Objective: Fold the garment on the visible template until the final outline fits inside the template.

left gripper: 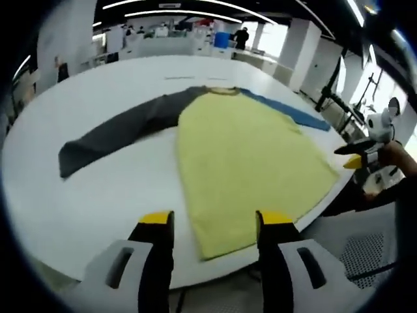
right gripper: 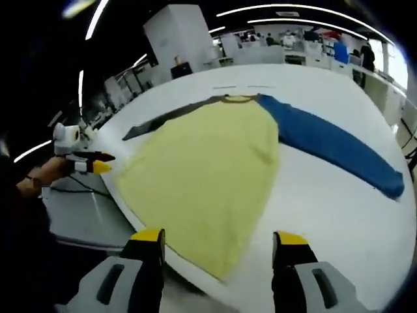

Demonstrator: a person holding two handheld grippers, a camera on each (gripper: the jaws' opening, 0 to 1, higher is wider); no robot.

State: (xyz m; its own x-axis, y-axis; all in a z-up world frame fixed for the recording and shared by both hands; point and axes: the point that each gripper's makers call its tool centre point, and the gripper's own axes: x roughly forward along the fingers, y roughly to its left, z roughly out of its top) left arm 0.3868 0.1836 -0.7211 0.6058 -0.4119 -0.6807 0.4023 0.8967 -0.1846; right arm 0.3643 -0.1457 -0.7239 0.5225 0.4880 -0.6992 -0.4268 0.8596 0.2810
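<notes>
A long-sleeved shirt lies flat on the white table (left gripper: 98,195), with a yellow body (left gripper: 241,156), a dark grey sleeve (left gripper: 124,130) and a blue sleeve (left gripper: 290,111). In the right gripper view the yellow body (right gripper: 208,163) spreads to the near table edge, the blue sleeve (right gripper: 332,143) runs right and the grey sleeve (right gripper: 169,117) left. My left gripper (left gripper: 212,225) is open, just short of the shirt's hem. My right gripper (right gripper: 219,244) is open over the hem corner. Each gripper shows at the edge of the other's view: right gripper (left gripper: 358,156), left gripper (right gripper: 94,163).
The table's near edge (right gripper: 130,215) drops to a grey floor. Behind the table stand desks, white pillars and a blue bin (left gripper: 221,39). A person (left gripper: 241,36) stands far back. Thin marks (right gripper: 234,87) lie on the table beyond the collar.
</notes>
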